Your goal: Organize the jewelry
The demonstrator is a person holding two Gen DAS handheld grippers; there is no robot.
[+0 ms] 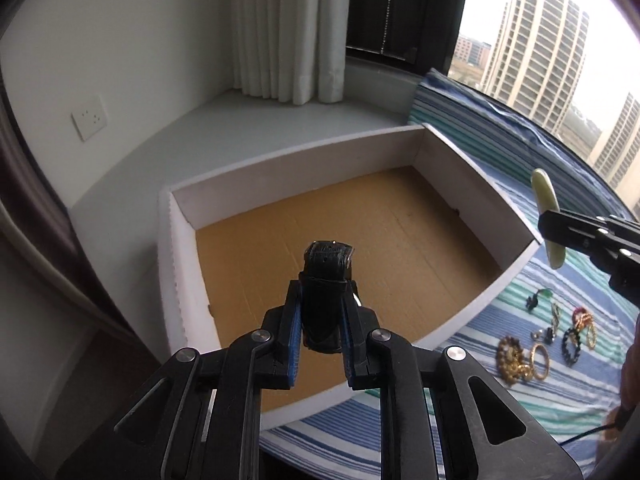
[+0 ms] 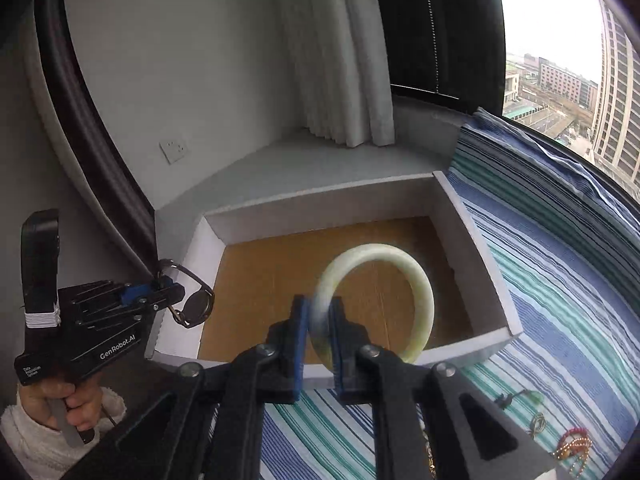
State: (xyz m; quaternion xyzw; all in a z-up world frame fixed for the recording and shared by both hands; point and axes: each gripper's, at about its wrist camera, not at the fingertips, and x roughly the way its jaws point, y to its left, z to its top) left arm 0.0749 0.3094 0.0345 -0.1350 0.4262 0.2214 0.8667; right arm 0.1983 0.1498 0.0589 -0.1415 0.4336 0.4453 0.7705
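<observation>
My left gripper (image 1: 323, 292) is shut on the black strap of a wristwatch (image 1: 327, 264), held above the brown floor of a white-walled box (image 1: 296, 168). In the right wrist view the same gripper (image 2: 172, 288) hangs at the box's left wall with the watch (image 2: 196, 304) dangling from it. My right gripper (image 2: 320, 320) is shut on a pale green jade bangle (image 2: 420, 280) that stands upright over the box (image 2: 320, 204). The left wrist view shows that bangle (image 1: 546, 200) edge-on in the right gripper (image 1: 552, 230) beside the box's right wall.
The box sits on a blue, green and white striped cloth (image 1: 520, 392). Several pieces of jewelry lie on it: gold chains and rings (image 1: 516, 360), dark beads (image 1: 570, 344), a red bead piece (image 2: 574, 442). A hand in a white sleeve (image 2: 68, 404) holds the left gripper. White curtain (image 1: 288, 32) and window behind.
</observation>
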